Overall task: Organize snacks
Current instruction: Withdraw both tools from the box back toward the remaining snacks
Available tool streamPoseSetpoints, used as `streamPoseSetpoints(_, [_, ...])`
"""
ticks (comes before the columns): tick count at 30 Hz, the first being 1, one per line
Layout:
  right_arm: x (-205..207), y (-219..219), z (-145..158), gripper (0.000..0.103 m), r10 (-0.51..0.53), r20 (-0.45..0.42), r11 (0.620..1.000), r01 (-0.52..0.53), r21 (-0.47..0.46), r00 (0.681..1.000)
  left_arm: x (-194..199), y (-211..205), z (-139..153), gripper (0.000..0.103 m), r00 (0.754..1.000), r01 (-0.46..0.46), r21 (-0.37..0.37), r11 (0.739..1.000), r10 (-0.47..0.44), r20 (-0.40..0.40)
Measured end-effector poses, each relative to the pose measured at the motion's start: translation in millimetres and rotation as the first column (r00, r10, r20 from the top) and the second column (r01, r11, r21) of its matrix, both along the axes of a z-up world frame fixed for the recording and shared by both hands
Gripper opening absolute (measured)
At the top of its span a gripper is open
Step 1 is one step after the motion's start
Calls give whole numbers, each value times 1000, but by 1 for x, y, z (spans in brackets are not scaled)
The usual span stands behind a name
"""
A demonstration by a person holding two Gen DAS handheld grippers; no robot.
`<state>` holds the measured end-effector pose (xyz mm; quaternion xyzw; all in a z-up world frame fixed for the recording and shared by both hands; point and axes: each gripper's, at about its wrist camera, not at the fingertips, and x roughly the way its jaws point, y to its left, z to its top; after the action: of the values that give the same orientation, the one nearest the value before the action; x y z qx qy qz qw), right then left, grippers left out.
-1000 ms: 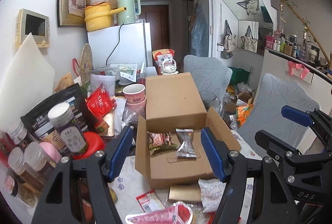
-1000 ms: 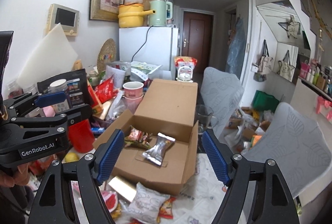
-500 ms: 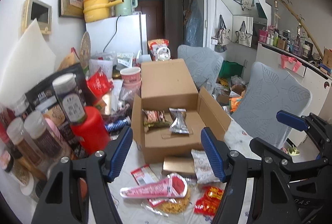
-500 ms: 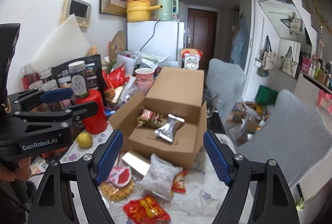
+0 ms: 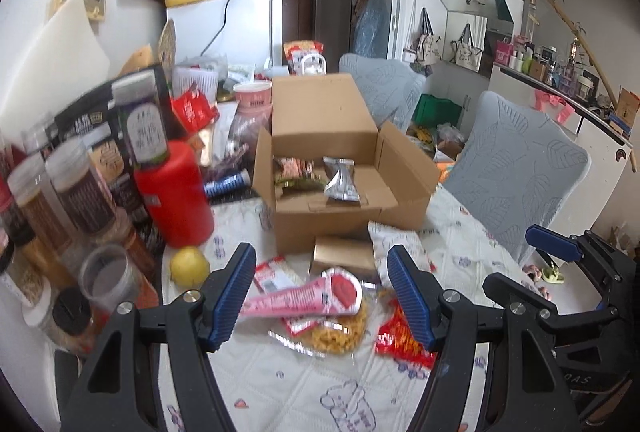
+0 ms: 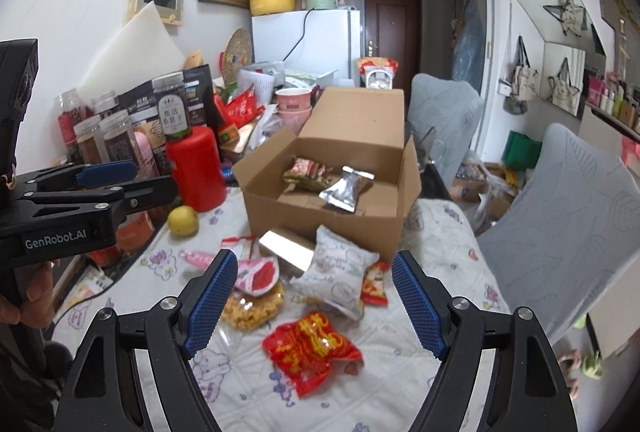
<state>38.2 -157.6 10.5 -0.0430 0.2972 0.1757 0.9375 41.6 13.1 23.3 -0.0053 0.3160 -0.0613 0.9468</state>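
Observation:
An open cardboard box stands on the table and holds a silver packet and a green-red packet. Loose snacks lie in front of it: a pink cone packet, a white bag, a red bag, a gold box. My left gripper is open and empty above the pink packet. My right gripper is open and empty above the loose snacks.
Jars, a red canister and a lemon crowd the table's left side. Two grey chairs stand on the right. A white fridge stands behind.
Both grippers have pulled back from the box and tilted down, so the loose snacks on the table now show between their fingers. Both stay open.

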Motion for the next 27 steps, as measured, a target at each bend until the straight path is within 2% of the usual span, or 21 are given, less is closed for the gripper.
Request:
streamPoseSetpoints(11, [-4, 0, -49, 80, 32, -121, 999, -31, 8, 992, -8, -5, -45, 68, 994, 36, -15, 999, -38, -106])
streamPoseSetpoints(16, [-1, 0, -70, 80, 39, -172, 999, -38, 7, 984, -3, -7, -69, 68, 983, 53, -50, 997, -61, -173])
streamPoseSetpoints(27, [28, -10, -111, 83, 24, -272, 1000, -19, 18, 962, 11, 0, -114, 68, 963, -6, -76, 997, -14, -270])
